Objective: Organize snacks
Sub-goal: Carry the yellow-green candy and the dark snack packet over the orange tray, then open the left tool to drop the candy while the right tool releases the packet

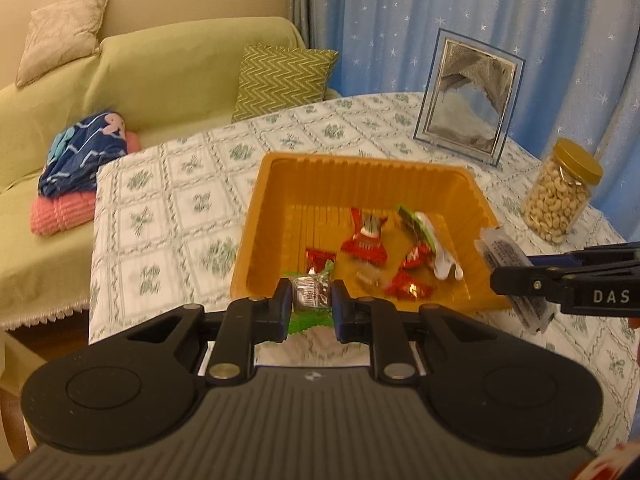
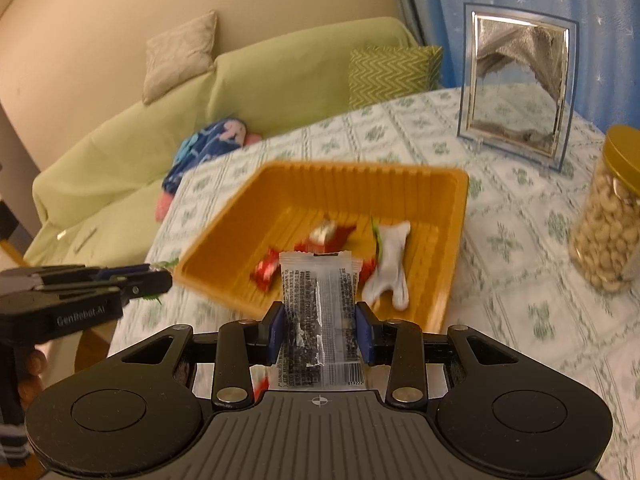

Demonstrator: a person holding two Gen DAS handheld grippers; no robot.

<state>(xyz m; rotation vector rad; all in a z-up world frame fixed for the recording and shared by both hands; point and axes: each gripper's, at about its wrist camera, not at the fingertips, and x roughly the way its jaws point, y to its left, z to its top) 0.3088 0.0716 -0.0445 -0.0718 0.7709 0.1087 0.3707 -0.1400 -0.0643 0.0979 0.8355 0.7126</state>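
An orange plastic tray (image 1: 280,184) sits on the table and holds several red-wrapped candies (image 1: 364,244) and a white and green wrapper (image 1: 434,248). My left gripper (image 1: 311,300) is shut on a small silver and green wrapped candy (image 1: 310,294), held over the tray's near rim. My right gripper (image 2: 320,330) is shut on a clear and white snack packet (image 2: 316,312), held just above the near edge of the tray (image 2: 328,180). The right gripper and its packet (image 1: 504,250) also show at the right of the left wrist view. The left gripper (image 2: 132,280) shows at the left of the right wrist view.
A jar of cashews (image 1: 560,196) with a gold lid stands right of the tray. A glass picture frame (image 1: 468,96) stands at the back of the table. The floral tablecloth (image 1: 168,200) covers the table. A green sofa (image 1: 160,72) with cushions and clothes lies beyond.
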